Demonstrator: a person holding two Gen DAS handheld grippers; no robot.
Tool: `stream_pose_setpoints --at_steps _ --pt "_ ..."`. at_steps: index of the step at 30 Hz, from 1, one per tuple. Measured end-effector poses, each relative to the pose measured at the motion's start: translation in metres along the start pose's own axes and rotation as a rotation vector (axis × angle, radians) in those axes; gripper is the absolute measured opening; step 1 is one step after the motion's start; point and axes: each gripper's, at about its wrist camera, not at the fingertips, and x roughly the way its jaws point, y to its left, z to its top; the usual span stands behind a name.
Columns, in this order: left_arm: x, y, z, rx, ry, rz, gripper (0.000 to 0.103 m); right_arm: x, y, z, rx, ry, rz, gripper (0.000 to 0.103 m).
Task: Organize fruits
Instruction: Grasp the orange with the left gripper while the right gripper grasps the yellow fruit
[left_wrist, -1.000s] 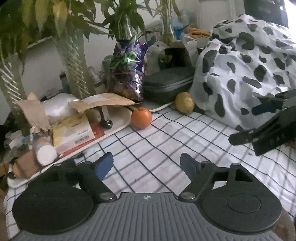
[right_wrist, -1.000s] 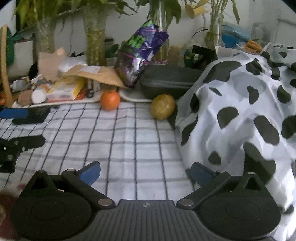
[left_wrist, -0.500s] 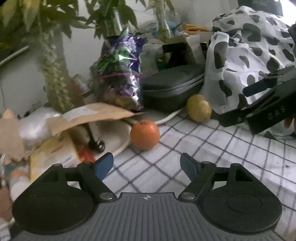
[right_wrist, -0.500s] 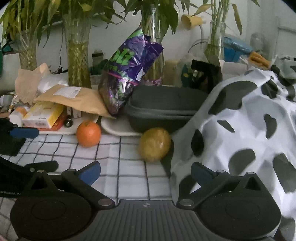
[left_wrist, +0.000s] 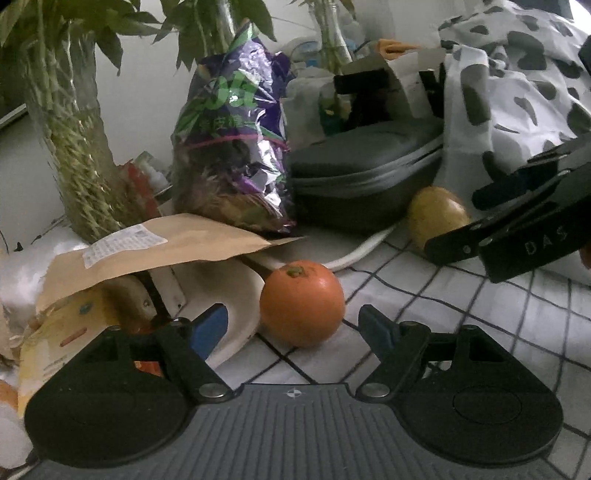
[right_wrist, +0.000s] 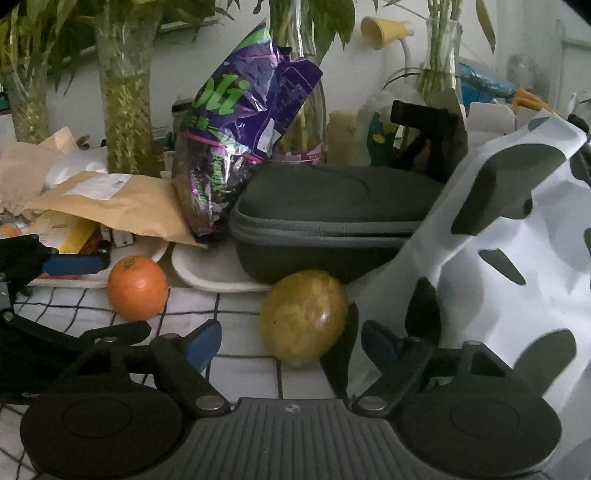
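An orange (left_wrist: 302, 302) sits on the checked cloth, right in front of my open left gripper (left_wrist: 295, 326), between its blue-padded fingers but not touched. It also shows in the right wrist view (right_wrist: 137, 288). A yellow-green round fruit (right_wrist: 304, 317) lies against the grey case, just ahead of my open right gripper (right_wrist: 291, 343); it also shows in the left wrist view (left_wrist: 436, 216). The right gripper's fingers (left_wrist: 517, 236) reach toward it from the right.
A grey zip case (right_wrist: 332, 218) and a purple snack bag (right_wrist: 236, 147) stand behind the fruits. A white tray (left_wrist: 229, 295) with a brown envelope (left_wrist: 159, 247) and boxes lies left. A cow-patterned cloth (right_wrist: 498, 240) rises on the right. Glass vases with plants (right_wrist: 125, 122) line the back.
Both grippers have moved forward: the left one up to the orange, the right one up to the yellow-green fruit. Both stay open.
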Motion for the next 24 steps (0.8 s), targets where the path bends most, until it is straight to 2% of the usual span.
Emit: stream_pose_setpoints --at_steps 2,5,6,8,9,11,16,24 --pt "0.006 0.002 0.002 -0.010 0.017 -0.017 0.063 0.004 0.000 0.001 -0.001 -0.006 -0.002 0.084" --pt "0.012 0.005 0.005 -0.031 0.022 -0.030 0.061 0.013 -0.002 0.003 0.020 0.002 -0.034 0.082" --pt "0.013 0.005 0.005 -0.035 0.023 -0.033 0.061 0.016 -0.003 0.004 0.028 0.008 -0.030 0.079" --pt "0.014 0.005 0.006 -0.040 0.022 -0.034 0.060 0.020 -0.004 0.004 0.033 0.008 -0.028 0.063" --pt "0.015 0.005 0.007 -0.038 0.018 -0.034 0.059 0.023 -0.005 0.004 0.033 0.014 -0.031 0.060" --pt "0.011 0.003 0.008 -0.031 -0.003 -0.046 0.050 0.026 -0.008 0.005 0.050 0.019 -0.017 0.060" --pt "0.008 0.007 0.011 -0.103 0.029 -0.109 0.050 0.019 -0.007 0.007 0.046 0.016 -0.008 0.059" --pt "-0.027 0.006 0.014 -0.111 0.029 -0.116 0.050 -0.008 -0.001 0.017 0.047 -0.011 0.026 0.059"
